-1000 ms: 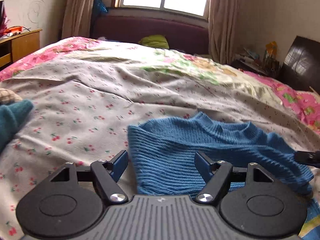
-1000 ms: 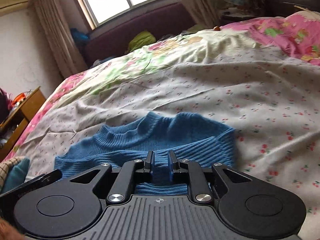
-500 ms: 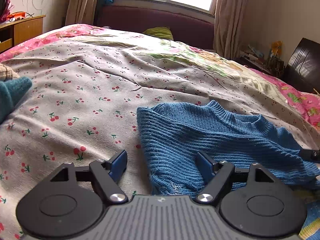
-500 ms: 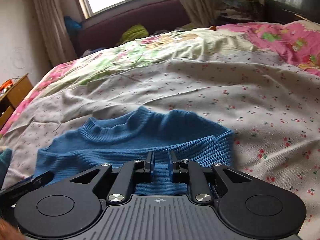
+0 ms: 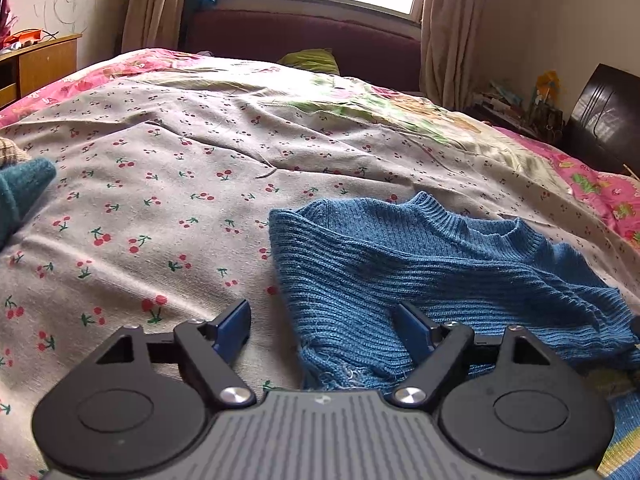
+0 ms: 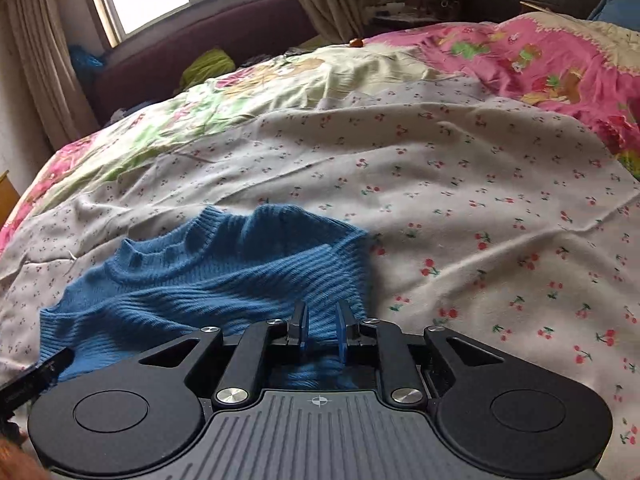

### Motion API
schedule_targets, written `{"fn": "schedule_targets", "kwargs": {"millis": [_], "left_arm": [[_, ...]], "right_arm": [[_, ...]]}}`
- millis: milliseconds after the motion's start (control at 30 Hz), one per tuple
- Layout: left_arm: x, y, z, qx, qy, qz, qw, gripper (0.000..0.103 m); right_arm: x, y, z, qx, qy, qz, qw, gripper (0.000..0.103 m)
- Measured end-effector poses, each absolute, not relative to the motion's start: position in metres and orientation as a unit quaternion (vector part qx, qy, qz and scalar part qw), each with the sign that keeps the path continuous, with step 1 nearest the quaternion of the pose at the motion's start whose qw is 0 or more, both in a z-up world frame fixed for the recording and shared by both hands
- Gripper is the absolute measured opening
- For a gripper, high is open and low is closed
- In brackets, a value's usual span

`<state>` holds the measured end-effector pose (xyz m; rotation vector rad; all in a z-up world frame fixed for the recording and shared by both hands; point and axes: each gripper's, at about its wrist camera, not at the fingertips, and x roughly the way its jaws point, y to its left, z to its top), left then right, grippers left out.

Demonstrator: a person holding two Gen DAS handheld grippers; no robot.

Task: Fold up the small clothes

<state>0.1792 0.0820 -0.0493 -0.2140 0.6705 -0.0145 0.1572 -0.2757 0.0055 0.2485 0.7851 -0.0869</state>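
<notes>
A small blue ribbed knit sweater (image 5: 420,264) lies on the cherry-print bedspread (image 5: 168,208), collar toward the window. My left gripper (image 5: 322,322) is open, its jaws straddling the sweater's near left corner just above it. In the right wrist view the sweater (image 6: 208,272) lies left of centre. My right gripper (image 6: 321,322) is shut on the sweater's near right edge, with blue knit bunched between the jaws and behind them.
A teal knit garment (image 5: 22,192) lies at the bed's left edge. A wooden cabinet (image 5: 36,66) stands far left. A dark red headboard (image 5: 304,40) and a green cushion (image 5: 312,60) sit under the window. A pink floral quilt (image 6: 532,56) covers the right side.
My left gripper has dropped lower and closer to the sweater's left corner, still open. My right gripper has stayed shut on the sweater edge and pulled it, bunching the right side.
</notes>
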Motion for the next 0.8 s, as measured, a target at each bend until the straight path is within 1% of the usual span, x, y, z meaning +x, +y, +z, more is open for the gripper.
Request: {"fn": "schedule_targets", "kwargs": {"millis": [100, 167, 267, 433, 667, 800], "left_arm": [[0.179, 0.082, -0.049, -0.101, 0.332, -0.011, 0.938, 0.090], [0.176, 0.084, -0.045, -0.100, 0.340, -0.018, 0.935, 0.090], [0.161, 0.092, -0.034, -0.107, 0.362, -0.035, 0.925, 0.090], [0.113, 0.108, -0.011, -0.138, 0.408, -0.078, 0.899, 0.090], [0.031, 0.114, -0.003, -0.085, 0.490, -0.089, 0.863, 0.090], [0.005, 0.111, 0.008, -0.071, 0.497, -0.096, 0.859, 0.090]], "right_arm": [[0.153, -0.285, -0.009, 0.131, 0.427, -0.056, 0.893, 0.023], [0.143, -0.289, -0.006, 0.154, 0.428, -0.052, 0.889, 0.023], [0.120, -0.286, 0.008, 0.155, 0.425, -0.020, 0.892, 0.023], [0.069, -0.283, 0.018, 0.167, 0.435, 0.047, 0.884, 0.024], [0.016, -0.283, 0.010, 0.179, 0.505, 0.114, 0.837, 0.025], [-0.006, -0.286, 0.010, 0.190, 0.534, 0.133, 0.813, 0.025]]}}
